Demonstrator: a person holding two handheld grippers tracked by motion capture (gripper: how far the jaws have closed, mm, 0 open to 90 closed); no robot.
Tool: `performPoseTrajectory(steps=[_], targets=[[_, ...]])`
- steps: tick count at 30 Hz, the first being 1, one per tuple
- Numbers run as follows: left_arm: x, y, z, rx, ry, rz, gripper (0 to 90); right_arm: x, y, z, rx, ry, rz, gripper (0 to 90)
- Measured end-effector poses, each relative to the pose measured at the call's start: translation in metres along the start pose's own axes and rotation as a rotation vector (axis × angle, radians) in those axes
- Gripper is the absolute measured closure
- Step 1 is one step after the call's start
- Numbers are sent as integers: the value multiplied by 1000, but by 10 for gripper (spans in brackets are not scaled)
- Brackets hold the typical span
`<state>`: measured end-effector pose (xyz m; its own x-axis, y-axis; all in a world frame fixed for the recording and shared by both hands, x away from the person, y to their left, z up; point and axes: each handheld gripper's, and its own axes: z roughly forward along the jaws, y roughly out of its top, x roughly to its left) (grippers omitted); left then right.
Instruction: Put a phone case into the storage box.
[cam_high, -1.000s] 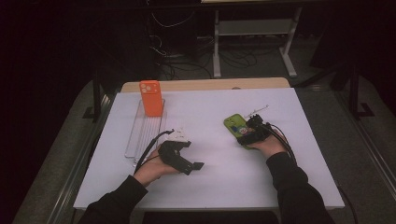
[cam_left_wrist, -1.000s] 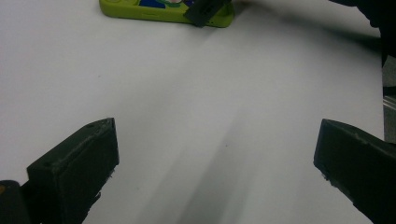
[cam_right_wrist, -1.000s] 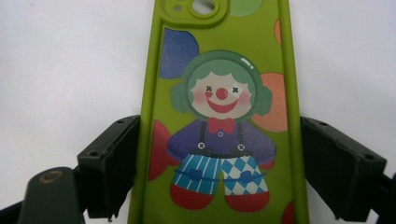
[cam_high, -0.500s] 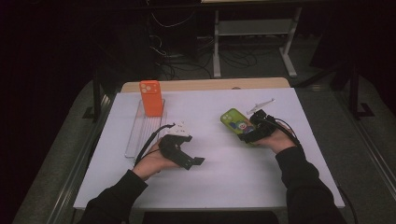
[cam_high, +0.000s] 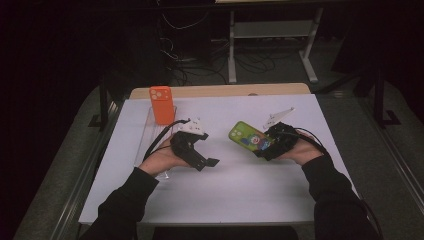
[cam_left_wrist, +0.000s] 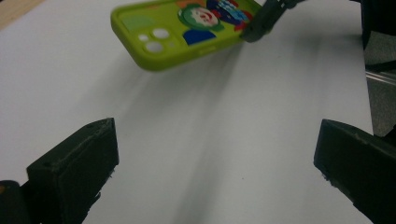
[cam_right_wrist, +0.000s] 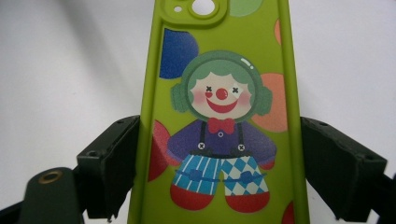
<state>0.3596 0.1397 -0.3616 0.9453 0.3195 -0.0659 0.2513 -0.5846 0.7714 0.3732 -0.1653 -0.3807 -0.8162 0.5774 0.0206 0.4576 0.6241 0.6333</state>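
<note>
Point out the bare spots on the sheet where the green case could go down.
Bare white sheet runs along the near edge, and between the left gripper and the green case clamped in the right gripper. The far left is crowded: orange case standing in a clear rack.

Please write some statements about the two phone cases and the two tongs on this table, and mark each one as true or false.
1. The right tongs grip the green clown case by its two long sides. True.
2. The left tongs hold the orange case. False: their jaws stand open with nothing between them.
3. The green clown case lies flat on the white table. False: it is lifted off it, with a shadow beneath in the left gripper view.
4. The orange case stands upright at the far left of the table. True.
</note>
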Motion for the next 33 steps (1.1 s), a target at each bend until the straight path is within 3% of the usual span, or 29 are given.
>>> performPoseTrajectory(steps=[5, 8, 14, 19, 26, 33], targets=[[1, -2, -5, -22, -1, 27, 0, 9, 2, 3, 25, 39, -84, 154], [-2, -4, -4, -28, -25, 46, 0, 15, 3, 7, 29, 71, -133, 154], [-11, -5, 3, 9, -62, 117, 0, 33, 10, 12, 35, 164, -242, 154], [-18, -4, 9, 26, -100, 153, 0, 51, 17, 14, 58, 209, -310, 154], [-26, -6, 17, 96, -160, 231, 0, 69, 23, 18, 78, 267, -390, 153], [-33, -11, 27, 165, -208, 260, 0, 85, 29, 21, 85, 321, -435, 153]])
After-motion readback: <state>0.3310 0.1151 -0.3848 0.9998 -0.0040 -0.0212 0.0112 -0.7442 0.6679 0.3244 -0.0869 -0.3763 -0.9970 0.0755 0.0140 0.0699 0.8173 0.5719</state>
